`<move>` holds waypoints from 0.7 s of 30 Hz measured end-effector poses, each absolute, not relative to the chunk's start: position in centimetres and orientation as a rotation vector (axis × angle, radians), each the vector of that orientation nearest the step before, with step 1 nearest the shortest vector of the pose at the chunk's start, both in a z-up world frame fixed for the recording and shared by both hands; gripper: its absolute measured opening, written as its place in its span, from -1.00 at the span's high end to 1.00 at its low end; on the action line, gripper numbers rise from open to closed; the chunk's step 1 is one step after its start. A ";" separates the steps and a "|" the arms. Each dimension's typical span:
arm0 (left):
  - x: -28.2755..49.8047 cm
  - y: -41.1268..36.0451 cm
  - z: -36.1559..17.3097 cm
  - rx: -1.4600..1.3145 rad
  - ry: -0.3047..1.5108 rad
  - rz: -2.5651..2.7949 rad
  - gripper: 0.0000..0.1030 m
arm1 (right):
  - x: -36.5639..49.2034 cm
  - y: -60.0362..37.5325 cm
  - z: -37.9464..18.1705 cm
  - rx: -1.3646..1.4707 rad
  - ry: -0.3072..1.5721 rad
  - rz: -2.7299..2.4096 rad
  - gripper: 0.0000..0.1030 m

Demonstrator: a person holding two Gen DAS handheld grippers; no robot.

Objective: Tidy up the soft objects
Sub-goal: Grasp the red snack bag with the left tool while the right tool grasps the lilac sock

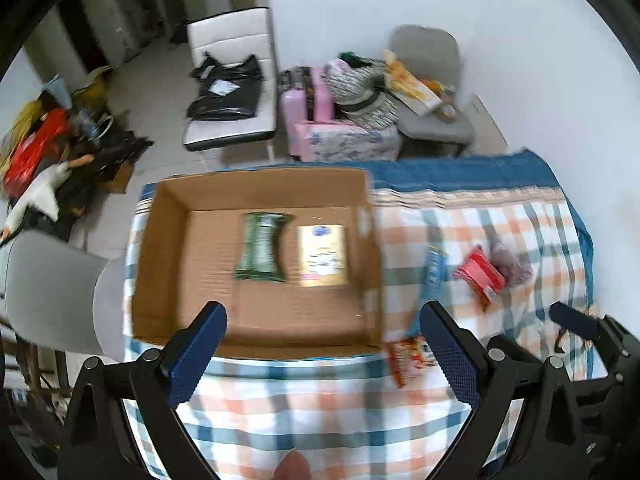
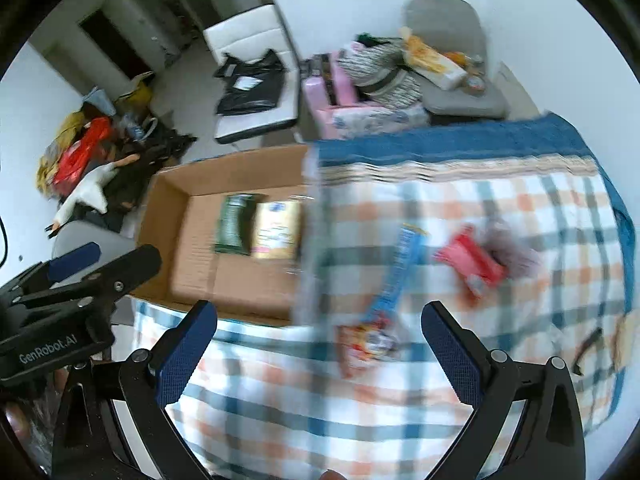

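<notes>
An open cardboard box [image 1: 168, 248] sits on the checked tablecloth and holds a green packet [image 1: 261, 248] and a yellow packet [image 1: 322, 256]; both also show in the right wrist view [image 2: 234, 224] [image 2: 278, 236]. To the right of the box lie a blue-and-orange snack bag [image 2: 384, 304], a red packet [image 2: 472, 264] and a fuzzy purple-grey soft thing [image 1: 510, 260]. My left gripper [image 1: 324, 340] is open and empty over the box's near edge. My right gripper [image 2: 320, 344] is open and empty, just above the snack bag.
The checked cloth [image 1: 320, 412] covers the table, with a blue border at the far edge. Beyond it stand a white chair [image 1: 230, 80] with a black bag, a grey chair [image 1: 434, 92] with clutter, pink boxes and a pile of things on the floor at the left.
</notes>
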State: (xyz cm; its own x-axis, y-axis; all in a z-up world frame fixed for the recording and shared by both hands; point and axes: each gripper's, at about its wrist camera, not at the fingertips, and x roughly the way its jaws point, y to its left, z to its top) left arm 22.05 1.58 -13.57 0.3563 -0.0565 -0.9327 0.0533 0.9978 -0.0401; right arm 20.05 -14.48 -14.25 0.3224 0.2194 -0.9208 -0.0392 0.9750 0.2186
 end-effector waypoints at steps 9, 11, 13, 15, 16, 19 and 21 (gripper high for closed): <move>26.2 -10.2 -21.4 0.123 1.341 -0.165 -0.92 | 23.1 -28.3 -20.8 0.144 1.338 -0.025 -1.00; 27.3 -12.1 -24.4 0.156 1.394 -0.167 -0.92 | 24.5 -30.2 -23.2 0.132 1.375 -0.021 -1.00; 28.0 -13.5 -27.1 0.180 1.439 -0.167 -0.92 | 25.8 -31.0 -25.5 0.121 1.424 -0.009 -1.00; 28.3 -14.7 -29.4 0.201 1.480 -0.168 -0.87 | 27.3 -31.4 -28.2 0.094 1.471 0.005 -1.00; 28.4 -15.0 -30.4 0.209 1.502 -0.166 -0.74 | 28.0 -31.3 -29.4 0.075 1.490 0.024 -1.00; 28.9 -15.7 -34.0 0.232 1.584 -0.151 -0.54 | 29.1 -30.7 -32.2 0.016 1.537 0.040 -0.82; 29.1 -15.8 -35.5 0.240 1.607 -0.139 -0.43 | 29.8 -31.4 -33.0 -0.012 1.546 0.009 -0.69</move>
State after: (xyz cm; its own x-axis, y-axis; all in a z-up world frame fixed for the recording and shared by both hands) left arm 29.10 -15.79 -35.46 -0.0371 0.0689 -0.9969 0.2387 0.9694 0.0581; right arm 29.83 -31.36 -33.05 0.0246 -0.0022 -0.9997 -0.0135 0.9999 -0.0025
